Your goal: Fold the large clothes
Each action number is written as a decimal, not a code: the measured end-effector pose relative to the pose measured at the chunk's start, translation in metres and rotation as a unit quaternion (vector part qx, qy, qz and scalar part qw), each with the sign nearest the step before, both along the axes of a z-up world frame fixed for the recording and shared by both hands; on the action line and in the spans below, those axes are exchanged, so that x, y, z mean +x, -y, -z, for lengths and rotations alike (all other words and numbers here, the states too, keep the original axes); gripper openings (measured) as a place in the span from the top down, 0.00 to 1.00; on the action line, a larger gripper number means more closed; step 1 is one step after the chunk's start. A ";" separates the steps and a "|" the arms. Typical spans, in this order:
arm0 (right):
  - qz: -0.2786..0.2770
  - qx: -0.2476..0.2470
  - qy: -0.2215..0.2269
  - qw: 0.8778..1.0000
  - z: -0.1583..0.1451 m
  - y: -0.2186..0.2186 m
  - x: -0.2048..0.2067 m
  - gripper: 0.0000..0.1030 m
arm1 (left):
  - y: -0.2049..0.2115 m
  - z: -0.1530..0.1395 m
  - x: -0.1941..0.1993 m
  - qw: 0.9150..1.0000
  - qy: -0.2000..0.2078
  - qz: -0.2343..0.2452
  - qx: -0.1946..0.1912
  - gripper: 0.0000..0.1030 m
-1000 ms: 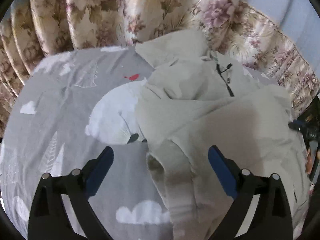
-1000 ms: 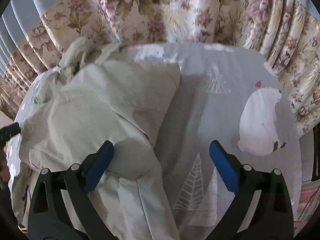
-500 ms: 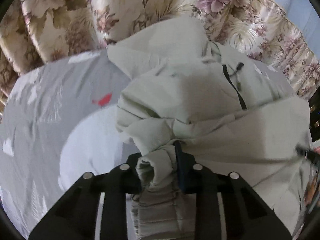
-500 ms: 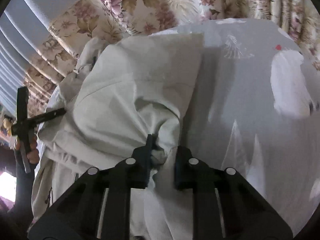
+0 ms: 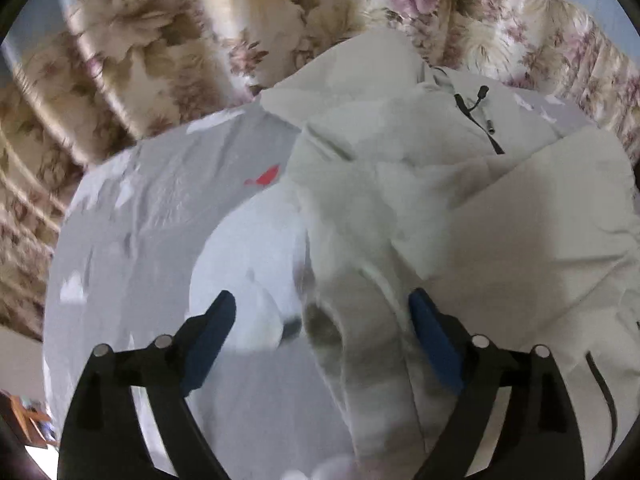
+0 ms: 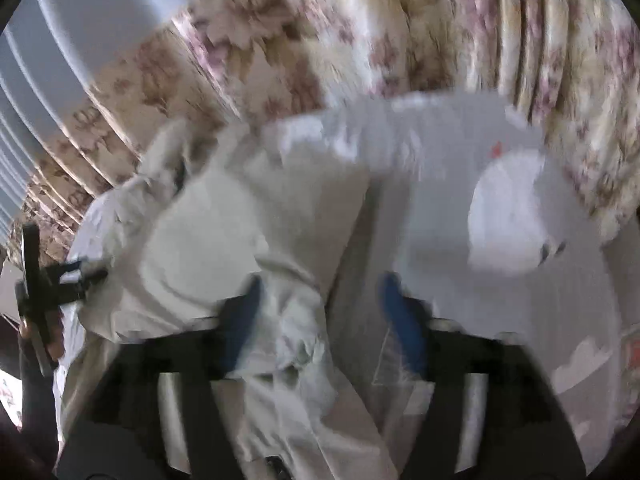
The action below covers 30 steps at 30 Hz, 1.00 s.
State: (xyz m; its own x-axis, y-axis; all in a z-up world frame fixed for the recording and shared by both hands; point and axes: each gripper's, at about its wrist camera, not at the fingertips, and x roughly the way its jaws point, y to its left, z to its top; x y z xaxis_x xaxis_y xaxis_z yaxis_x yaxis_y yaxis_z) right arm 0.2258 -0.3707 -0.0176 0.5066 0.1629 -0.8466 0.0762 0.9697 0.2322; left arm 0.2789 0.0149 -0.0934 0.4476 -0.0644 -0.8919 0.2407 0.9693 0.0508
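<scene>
**Both claws standing open over the pale jacket on the bed**

The pale jacket (image 5: 472, 220) is lying crumpled on a bed covered by a grey sheet (image 5: 152, 216) printed with a white bear (image 5: 248, 264) and a small red bird (image 5: 266, 178). In the left wrist view the jacket is taking up the right half of the bed, its hood reaching toward the far edge where the flowered curtain (image 5: 180, 60) is hanging. A dark zipper (image 5: 476, 120) with its pull is showing near the collar.

The left claw (image 5: 322, 332) is standing wide open, its blue pads (image 5: 212, 332) well apart. The sleeve cuff (image 5: 348, 340) is lying between the fingers, closer to the right pad, and neither pad is pressing on it.

The right wrist view is blurred. The right claw (image 6: 320, 316) is also standing open, with a bunched fold of the jacket (image 6: 224, 240) sitting between its blue pads (image 6: 400, 320), nearer the left one; whether cloth is touching that pad cannot be told. The bear print is lying to the right of this claw, toward the far right corner of the bed.
</scene>
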 end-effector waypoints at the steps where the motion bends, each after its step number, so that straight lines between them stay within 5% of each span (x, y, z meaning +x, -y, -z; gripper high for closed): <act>1: -0.014 -0.016 0.003 1.000 -0.003 -0.010 0.009 0.28 | -0.001 -0.001 -0.004 1.000 -0.008 -0.003 -0.010 0.14; 3: -0.041 -0.033 0.003 0.999 0.002 -0.030 0.022 0.33 | 0.001 -0.001 -0.009 1.000 -0.012 -0.001 -0.009 0.14; 5: -0.080 -0.071 -0.016 0.994 0.022 -0.053 0.038 0.50 | 0.007 0.005 -0.011 1.000 -0.003 0.004 0.023 0.13; 8: -0.106 -0.184 -0.065 0.975 0.067 -0.067 0.054 0.57 | 0.011 0.016 -0.012 0.999 -0.002 0.007 0.037 0.12; 11: -0.098 -0.128 -0.091 0.983 0.075 -0.040 0.055 0.53 | 0.010 0.007 -0.016 0.999 0.002 0.018 0.033 0.12; 14: -0.080 -0.054 -0.056 0.994 0.033 -0.013 0.063 0.49 | 0.002 -0.023 -0.011 0.999 0.012 0.027 0.024 0.12; 17: -0.062 -0.064 -0.004 0.996 -0.008 -0.009 0.094 0.31 | -0.009 -0.054 0.017 0.999 0.040 0.017 0.022 0.06; 20: -0.083 -0.071 0.015 0.994 -0.020 -0.024 0.142 0.24 | -0.015 -0.061 0.063 0.997 0.056 0.011 0.042 0.03; 26: -0.172 -0.094 -0.049 0.979 0.036 -0.083 0.233 0.19 | -0.016 -0.017 0.162 0.997 0.027 0.011 0.075 0.03; 30: -0.196 -0.116 -0.095 0.969 0.086 -0.104 0.261 0.20 | -0.025 0.020 0.210 0.999 -0.018 -0.001 0.050 0.03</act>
State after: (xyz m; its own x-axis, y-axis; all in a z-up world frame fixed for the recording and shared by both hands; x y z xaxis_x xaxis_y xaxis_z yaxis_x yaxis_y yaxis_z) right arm 0.4870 -0.2670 -0.1039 0.2754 0.1060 -0.9555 -0.2882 0.9573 0.0231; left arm 0.4884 0.0401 -0.1129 0.4157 0.0262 -0.9091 0.2429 0.9601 0.1387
